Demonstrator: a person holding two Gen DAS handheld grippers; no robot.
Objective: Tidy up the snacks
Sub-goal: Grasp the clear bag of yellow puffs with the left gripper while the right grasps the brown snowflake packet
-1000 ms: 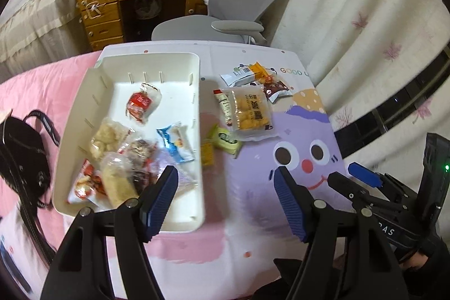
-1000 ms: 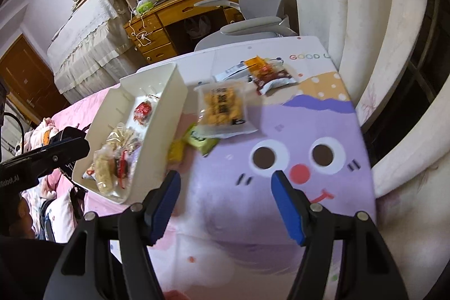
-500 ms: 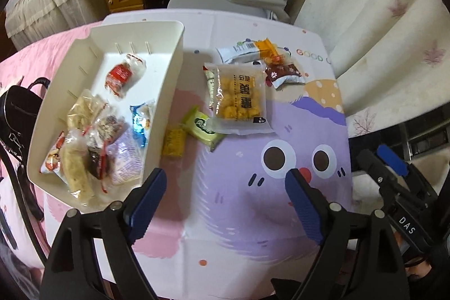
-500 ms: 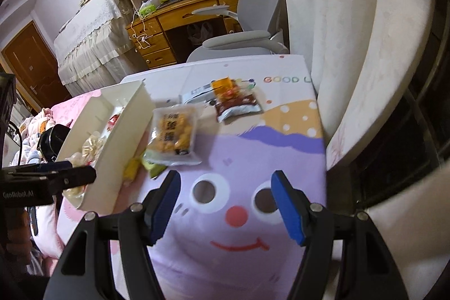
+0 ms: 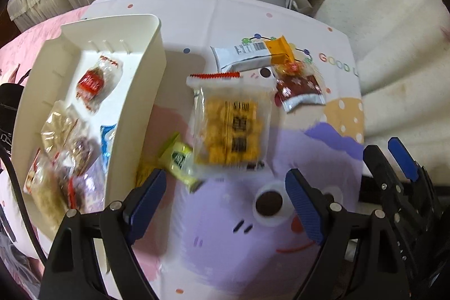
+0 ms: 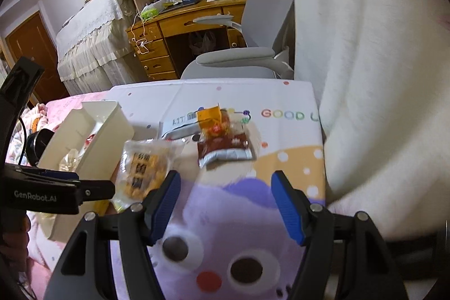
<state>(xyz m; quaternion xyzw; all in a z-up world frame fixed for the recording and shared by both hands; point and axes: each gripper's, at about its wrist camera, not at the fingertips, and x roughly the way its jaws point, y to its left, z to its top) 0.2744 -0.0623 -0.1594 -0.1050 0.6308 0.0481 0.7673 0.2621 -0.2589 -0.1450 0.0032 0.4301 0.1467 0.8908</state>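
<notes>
While both views have swung off the white rectangular plastic tray [image 5: 135, 108], now left of the tongs, the purple cartoon-face tablecloth [image 5: 323, 137] fills the space beneath them. Left gripper [image 5: 225, 193]: jaws wider than a second ago, nothing between them; clear bag of yellow biscuits [image 5: 230, 125] just ahead, small green packet [image 5: 180, 159] by its left finger. Right gripper [image 6: 225, 196]: half open, empty; dark red foil packet [image 6: 225, 148] ahead. Likely next pickups; loose snacks remain outside the tray.

left claw [image 5: 225, 196]: wide, empty | green packet [image 5: 180, 162]: just beyond | white tray [image 5: 135, 114]: left
</notes>
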